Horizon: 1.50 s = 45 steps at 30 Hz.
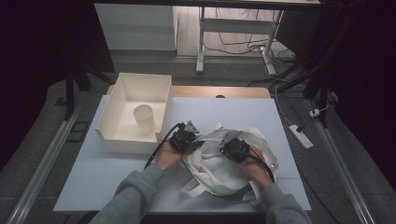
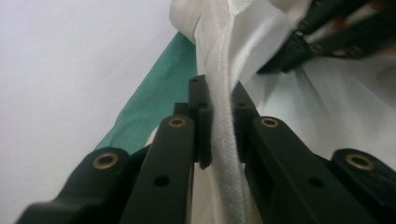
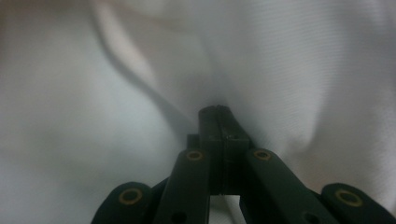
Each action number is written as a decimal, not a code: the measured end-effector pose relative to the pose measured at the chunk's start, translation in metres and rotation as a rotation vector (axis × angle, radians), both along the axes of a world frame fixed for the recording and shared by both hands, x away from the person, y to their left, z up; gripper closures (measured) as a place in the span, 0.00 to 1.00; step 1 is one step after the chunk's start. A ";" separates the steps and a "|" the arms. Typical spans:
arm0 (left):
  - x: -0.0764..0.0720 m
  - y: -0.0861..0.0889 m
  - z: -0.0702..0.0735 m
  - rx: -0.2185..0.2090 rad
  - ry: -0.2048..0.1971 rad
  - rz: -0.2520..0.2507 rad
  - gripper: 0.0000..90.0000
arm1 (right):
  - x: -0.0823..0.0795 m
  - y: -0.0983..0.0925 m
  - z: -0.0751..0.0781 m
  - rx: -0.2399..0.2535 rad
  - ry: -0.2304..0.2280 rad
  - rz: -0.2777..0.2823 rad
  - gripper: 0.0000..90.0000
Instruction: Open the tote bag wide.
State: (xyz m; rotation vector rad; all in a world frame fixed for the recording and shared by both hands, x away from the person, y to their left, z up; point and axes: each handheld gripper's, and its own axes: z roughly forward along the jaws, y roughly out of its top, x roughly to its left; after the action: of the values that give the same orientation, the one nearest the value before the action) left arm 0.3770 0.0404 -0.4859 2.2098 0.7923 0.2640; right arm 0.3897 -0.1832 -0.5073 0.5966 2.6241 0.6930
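A white cloth bag (image 1: pixel 219 175) with a green part (image 2: pixel 149 102) lies crumpled on the white table (image 1: pixel 93 172). My left gripper (image 1: pixel 196 141) is at the bag's left rim. In the left gripper view, this gripper (image 2: pixel 219 121) is shut on the bag's thick white hem (image 2: pixel 219 56), which runs up between its pads. My right gripper (image 1: pixel 229 148) is over the bag's middle. In its own view, the right gripper (image 3: pixel 218 116) has its jaws together, pinching the white cloth (image 3: pixel 303 70) at the tip. Its black fingers (image 2: pixel 327 28) appear in the left gripper view.
A cream open bin (image 1: pixel 119 100) stands at the table's back left with a cream cup (image 1: pixel 144 119) upright inside it. A power strip (image 1: pixel 301 136) and cables lie on the floor to the right. Metal rails run along both sides of the table.
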 end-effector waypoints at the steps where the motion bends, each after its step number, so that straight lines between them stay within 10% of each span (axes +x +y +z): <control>1: 0.000 0.000 0.000 -0.002 0.001 0.001 0.92 | 0.003 0.000 0.000 0.009 0.000 -0.005 1.00; 10: 0.002 -0.001 -0.002 0.004 0.005 0.009 0.92 | 0.024 -0.003 0.000 0.073 -0.006 -0.046 1.00; 20: 0.004 0.002 -0.004 0.000 0.017 0.017 0.92 | -0.019 -0.001 0.014 0.041 0.101 0.017 1.00; 26: 0.006 0.004 -0.005 -0.001 0.023 0.020 0.92 | -0.027 -0.015 0.003 0.048 0.163 -0.036 1.00; 37: 0.005 0.004 -0.004 -0.019 0.021 0.025 0.89 | -0.030 -0.015 0.005 0.066 0.108 -0.030 1.00; 45: -0.012 0.011 0.020 -0.078 -0.049 0.035 0.51 | -0.036 -0.024 0.027 0.204 0.014 -0.016 1.00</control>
State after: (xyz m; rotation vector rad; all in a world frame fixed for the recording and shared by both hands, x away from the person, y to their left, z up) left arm 0.3654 0.0513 -0.4662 2.1101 0.8011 0.2986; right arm 0.3539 -0.2069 -0.4805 0.6816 2.5766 0.9632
